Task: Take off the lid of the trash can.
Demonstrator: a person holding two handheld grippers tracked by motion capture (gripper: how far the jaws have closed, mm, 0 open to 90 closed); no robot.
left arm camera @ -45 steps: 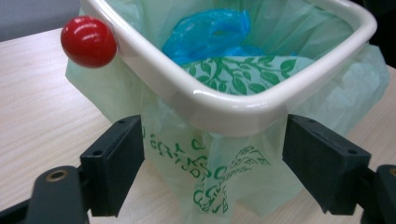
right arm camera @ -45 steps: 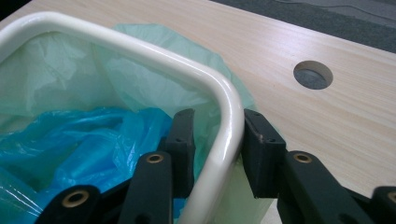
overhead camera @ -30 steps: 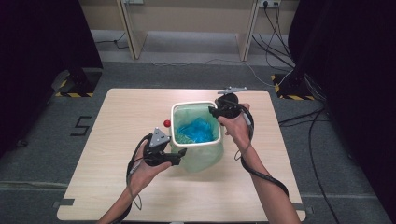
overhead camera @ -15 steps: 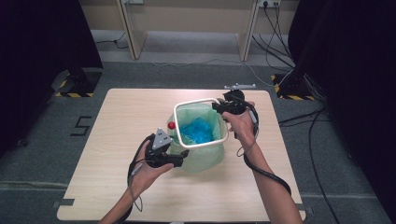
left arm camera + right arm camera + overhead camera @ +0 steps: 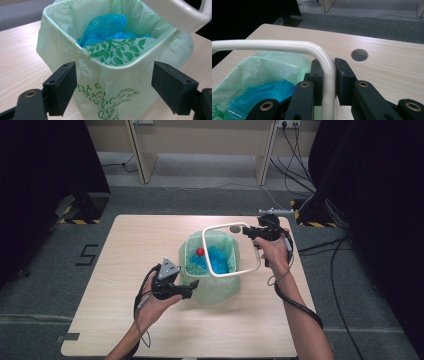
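A small bin (image 5: pixel 215 287) lined with a pale green printed bag (image 5: pixel 117 75) stands mid-table, with a crumpled blue bag (image 5: pixel 220 261) inside. A small red ball (image 5: pixel 200 252) shows at the mouth's far left. A white square ring (image 5: pixel 227 274) hangs tilted above the bin's right side. My right gripper (image 5: pixel 247 231) is shut on the ring's far right corner. Its jaws have just been closing, and the ring's bar (image 5: pixel 287 45) runs between the pads. My left gripper (image 5: pixel 192 287) stands open at the bin's near left. Its jaws flank the bin's corner (image 5: pixel 115 92) without pressing on it.
The light wooden table (image 5: pixel 125 270) has a round cable hole (image 5: pixel 359 54) near its far edge, just beyond the ring. Grey carpet, cables and black stands surround the table. Bare tabletop lies left and in front of the bin.
The white ring has come up off the bin's rim and swung up to the right with my right gripper. My left gripper has stayed beside the bin.
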